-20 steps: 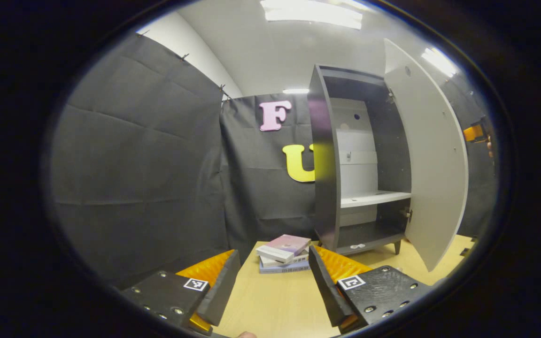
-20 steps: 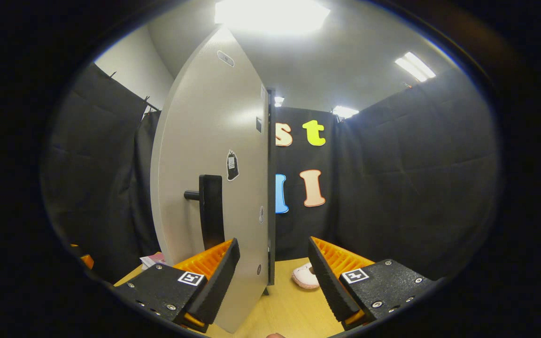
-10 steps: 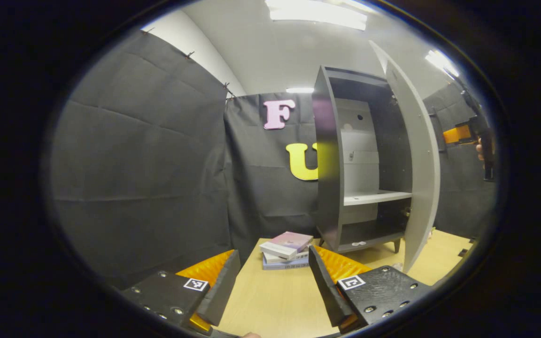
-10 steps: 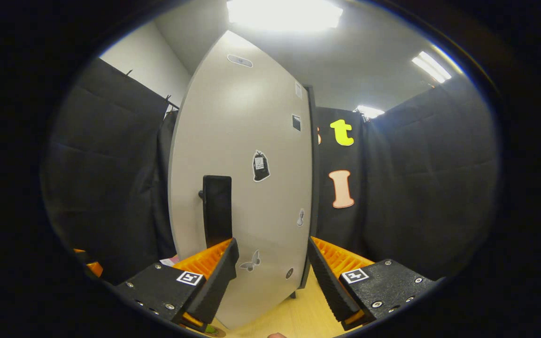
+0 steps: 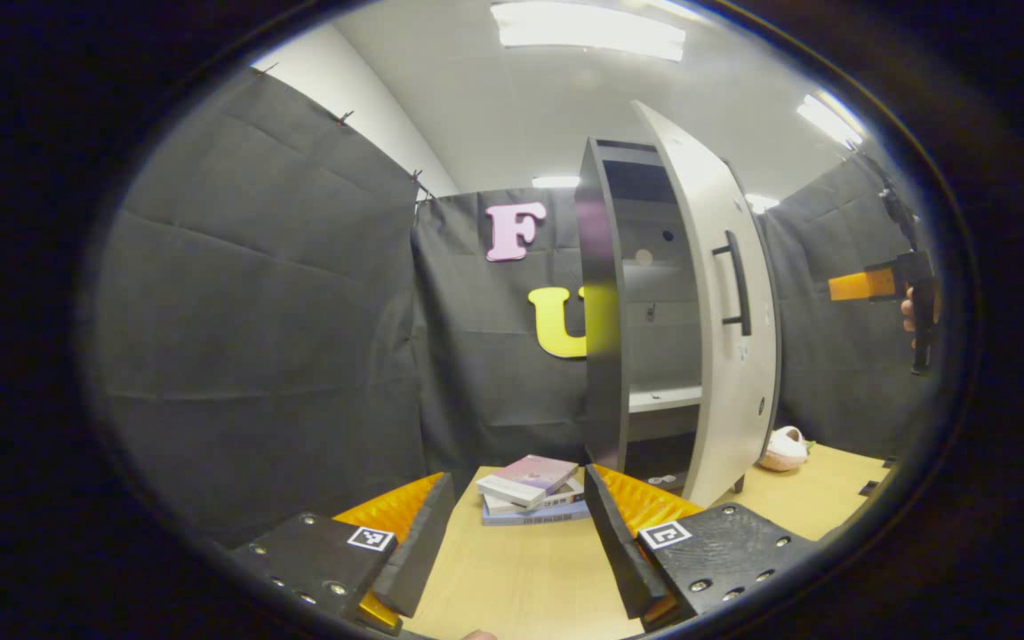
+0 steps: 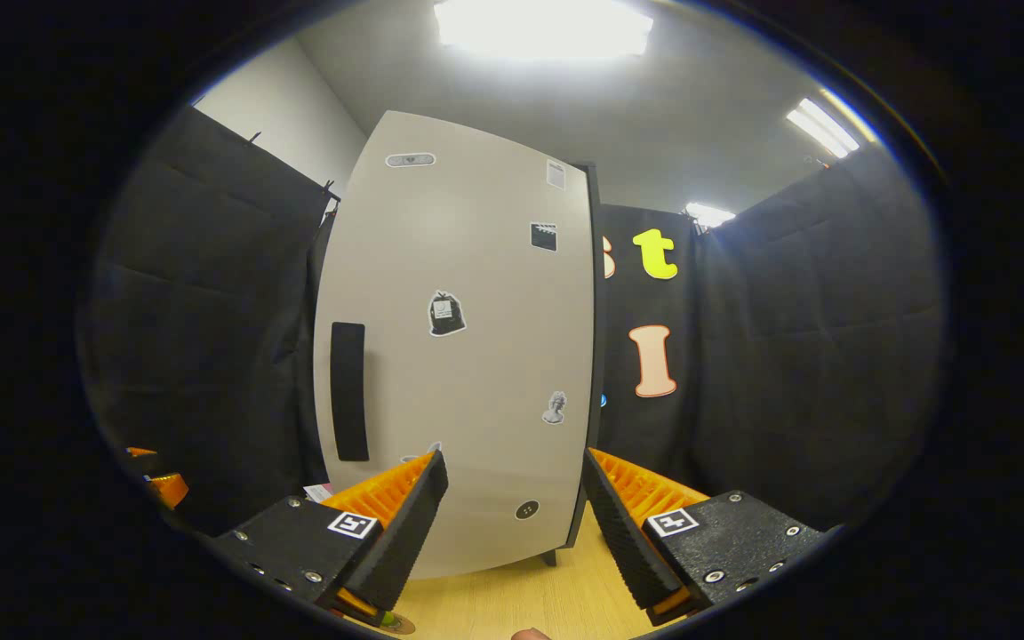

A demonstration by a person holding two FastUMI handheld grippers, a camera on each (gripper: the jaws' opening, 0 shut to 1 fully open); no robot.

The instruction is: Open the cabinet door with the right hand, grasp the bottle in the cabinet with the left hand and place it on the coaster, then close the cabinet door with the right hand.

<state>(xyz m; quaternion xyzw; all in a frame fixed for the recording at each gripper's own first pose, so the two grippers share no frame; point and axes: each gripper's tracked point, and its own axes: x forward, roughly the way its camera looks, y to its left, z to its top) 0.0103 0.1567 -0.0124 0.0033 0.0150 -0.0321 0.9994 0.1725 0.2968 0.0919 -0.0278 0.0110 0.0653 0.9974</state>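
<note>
Nearest, the left gripper (image 5: 516,533) waits with its 2 fingers apart over the table (image 5: 521,578). The right gripper (image 6: 512,524), fingers apart and empty, faces the cabinet door (image 6: 468,356), nearly shut. I cannot see the bottle.

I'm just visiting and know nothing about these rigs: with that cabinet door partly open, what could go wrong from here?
The pale grey cabinet door stands ajar, and the open right gripper grips nothing, so it might drift instead of shutting.

The door's black bar handle sits left of the right gripper; a push could catch it.

The stack of books and pink slipper-like thing lie near the cabinet; a careless hand could knock them.
</note>
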